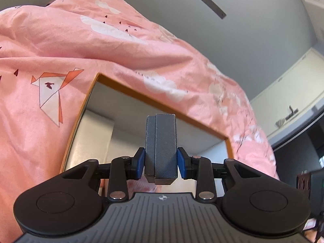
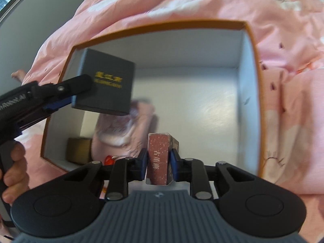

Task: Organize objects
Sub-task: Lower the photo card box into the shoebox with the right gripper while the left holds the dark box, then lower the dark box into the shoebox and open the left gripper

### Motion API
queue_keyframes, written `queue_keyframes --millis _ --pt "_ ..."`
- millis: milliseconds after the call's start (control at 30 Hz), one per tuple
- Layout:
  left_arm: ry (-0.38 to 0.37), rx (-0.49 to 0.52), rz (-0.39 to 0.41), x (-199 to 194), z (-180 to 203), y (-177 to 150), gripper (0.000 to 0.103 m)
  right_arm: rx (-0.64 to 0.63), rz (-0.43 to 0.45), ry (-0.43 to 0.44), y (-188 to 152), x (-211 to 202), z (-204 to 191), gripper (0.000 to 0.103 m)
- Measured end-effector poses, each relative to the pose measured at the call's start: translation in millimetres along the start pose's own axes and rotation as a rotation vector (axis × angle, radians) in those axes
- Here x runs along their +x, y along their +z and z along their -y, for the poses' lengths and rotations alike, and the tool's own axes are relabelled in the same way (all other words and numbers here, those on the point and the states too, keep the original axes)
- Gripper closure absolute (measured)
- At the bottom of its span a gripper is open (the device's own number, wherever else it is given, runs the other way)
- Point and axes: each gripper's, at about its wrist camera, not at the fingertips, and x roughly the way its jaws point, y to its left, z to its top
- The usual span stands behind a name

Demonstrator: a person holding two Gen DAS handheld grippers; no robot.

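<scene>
An open white box with an orange rim lies on the pink bedding. My left gripper is shut on a dark grey box and holds it over the open box's edge. In the right wrist view that grey box, with gold lettering, hangs over the open box's left side, and a hand grips the left tool's handle. My right gripper is shut on a narrow red speckled box, upright above the open box's near side.
Inside the open box lie a pink cloth item, a small brown box and something red. A pink printed quilt surrounds the box. A grey wall and a pale cabinet stand to the right.
</scene>
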Motion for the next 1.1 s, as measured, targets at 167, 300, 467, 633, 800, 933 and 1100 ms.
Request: queue_keyframes --millis 167,300,467,633,800,933,1100 --pt "-0.048 -0.086 0.014 14.8 -0.9 12.4 0.065 0.026 0.058 -0.016 11.6 -12.1 8.2 0.078" --pt "-0.005 -0.087 -0.015 33.2 -2.2 17.6 0.065 0.014 0.115 -0.04 24.2 -17.4 6.8 0.078" --pt "0.062 -0.085 -0.066 49.8 -10.3 19.8 0.065 0.035 0.155 -0.052 38.6 -18.2 15.1 0.078" --pt "0.092 -0.135 -0.132 66.5 -23.5 21.2 0.065 0.055 0.159 -0.045 50.3 -9.0 19.2 0.078" --pt "0.11 -0.162 -0.146 70.2 -30.9 23.9 0.056 0.053 0.164 -0.029 58.9 3.0 18.4 0.078" --pt "0.115 -0.131 -0.158 65.9 -26.7 25.0 0.044 0.056 0.186 -0.01 64.4 4.3 18.7 0.078" --pt "0.148 -0.02 -0.137 53.7 -13.1 26.8 0.048 0.08 0.216 0.04 72.2 5.1 19.5 0.078"
